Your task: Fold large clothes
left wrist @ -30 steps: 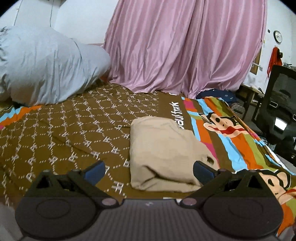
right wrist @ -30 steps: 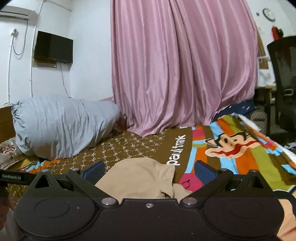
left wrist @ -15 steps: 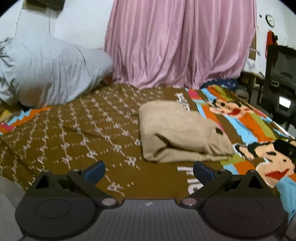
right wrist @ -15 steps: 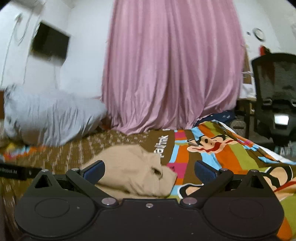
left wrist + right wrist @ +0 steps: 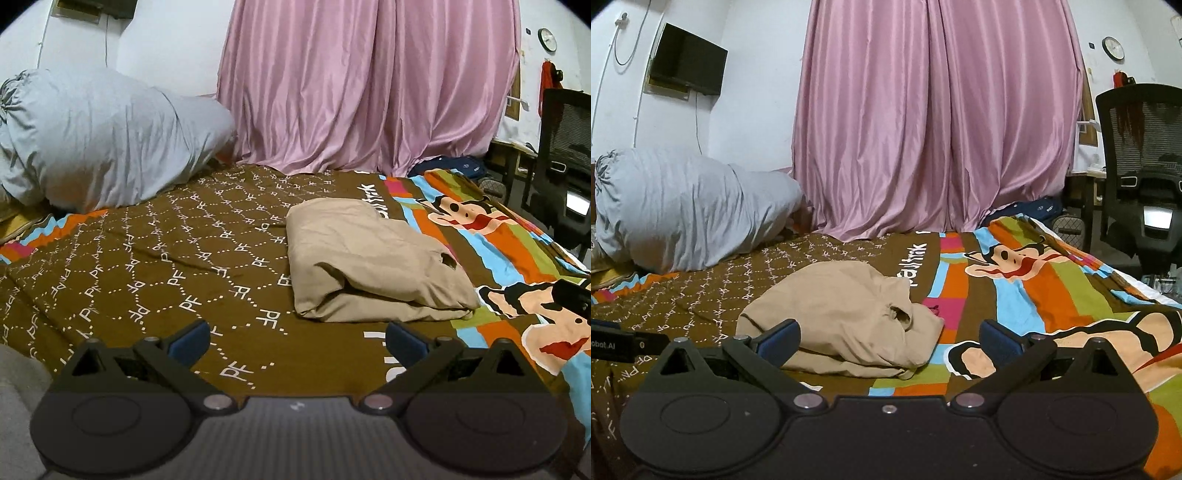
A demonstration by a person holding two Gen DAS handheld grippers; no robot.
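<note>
Folding looks nearly finished: beige garment (image 5: 369, 262) lies as a compact bundle on the bed (image 5: 166, 266), not held. Left hand-held gripper (image 5: 297, 338) and right hand-held gripper (image 5: 889, 336) hover released, near it. Maybe only tidying remains.

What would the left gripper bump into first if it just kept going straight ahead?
Probably the brown patterned bedspread, just left of the folded beige garment. The left gripper points slightly downward with open, empty jaws, though depth is hard to judge.

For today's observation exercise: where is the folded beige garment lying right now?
In both wrist views the beige garment lies folded on the bedspread, at the edge of its brown patterned part beside the colourful cartoon stripes.
</note>
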